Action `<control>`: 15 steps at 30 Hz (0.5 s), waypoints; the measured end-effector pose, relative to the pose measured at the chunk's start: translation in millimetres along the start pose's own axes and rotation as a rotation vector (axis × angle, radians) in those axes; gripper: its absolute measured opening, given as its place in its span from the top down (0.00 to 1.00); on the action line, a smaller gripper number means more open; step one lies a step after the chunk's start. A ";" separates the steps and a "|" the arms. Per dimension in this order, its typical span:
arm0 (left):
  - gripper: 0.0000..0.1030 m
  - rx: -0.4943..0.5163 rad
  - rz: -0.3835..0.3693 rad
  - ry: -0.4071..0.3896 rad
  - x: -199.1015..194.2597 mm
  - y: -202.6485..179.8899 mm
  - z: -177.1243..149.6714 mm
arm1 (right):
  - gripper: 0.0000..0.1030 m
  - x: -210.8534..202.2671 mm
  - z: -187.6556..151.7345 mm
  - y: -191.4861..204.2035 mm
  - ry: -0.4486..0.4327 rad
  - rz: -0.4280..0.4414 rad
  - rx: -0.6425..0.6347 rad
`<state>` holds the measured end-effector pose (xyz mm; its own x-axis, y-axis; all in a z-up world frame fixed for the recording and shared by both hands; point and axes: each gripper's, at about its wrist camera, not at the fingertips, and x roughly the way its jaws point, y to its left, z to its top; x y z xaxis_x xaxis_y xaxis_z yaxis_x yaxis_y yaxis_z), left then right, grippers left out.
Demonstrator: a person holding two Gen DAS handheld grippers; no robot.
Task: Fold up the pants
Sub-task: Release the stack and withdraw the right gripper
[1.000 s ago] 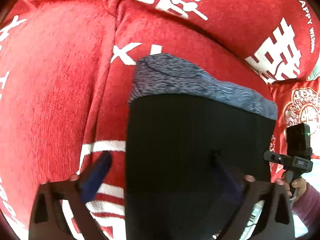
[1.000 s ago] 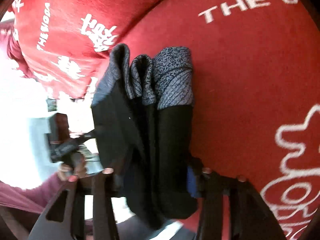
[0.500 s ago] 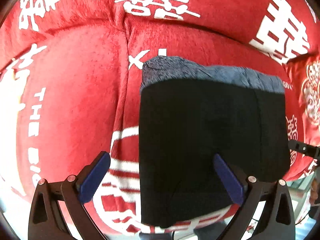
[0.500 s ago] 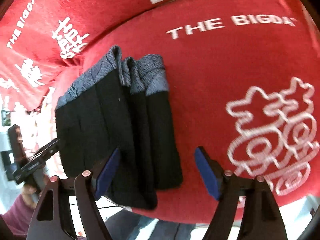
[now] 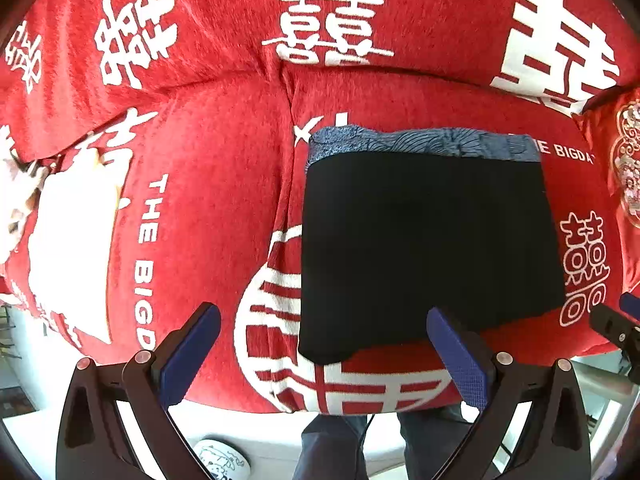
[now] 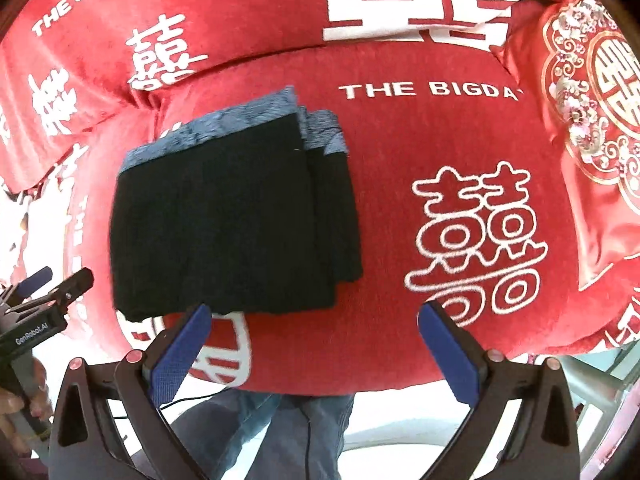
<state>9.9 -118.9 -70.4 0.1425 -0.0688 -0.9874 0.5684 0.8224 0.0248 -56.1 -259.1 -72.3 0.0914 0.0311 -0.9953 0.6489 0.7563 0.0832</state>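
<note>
A: Now the pants point(image 5: 428, 240) have been let go, folded flat on the red sofa point(image 5: 208, 200).

B: Right gripper point(image 6: 312, 344) is opening wide, nothing between; left gripper point(image 5: 324, 348) is spread and empty too. Folding is judged finished.

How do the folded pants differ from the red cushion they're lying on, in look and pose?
The pants are plain black with a grey patterned waistband; the cushion is bright red with white lettering and symbols. The pants lie flat in stacked folded layers, edges stepped on one side; the cushion is one plump rounded pad. The pants cover only part of the cushion, toward its seam. Both are soft fabric, and neither is gripped by tongs.
</note>
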 end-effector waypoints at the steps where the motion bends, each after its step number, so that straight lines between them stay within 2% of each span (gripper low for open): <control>1: 0.00 0.004 0.003 -0.004 -5.0 -1.4 -1.1 | 0.00 -4.5 -0.8 3.9 -0.004 -0.004 0.005; 8: 0.00 -0.005 0.010 -0.004 -26.1 -1.2 -5.1 | 0.00 -33.8 -4.0 20.6 -0.022 -0.026 0.015; 15: 0.00 -0.009 -0.003 -0.007 -40.6 -0.4 -6.5 | 0.00 -45.8 -5.5 34.3 -0.019 -0.065 -0.021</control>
<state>-1.4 -112.7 -31.4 0.1465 -0.0755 -0.9863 0.5616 0.8272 0.0201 -42.1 -231.0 -24.1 0.0644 -0.0306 -0.9975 0.6376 0.7701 0.0176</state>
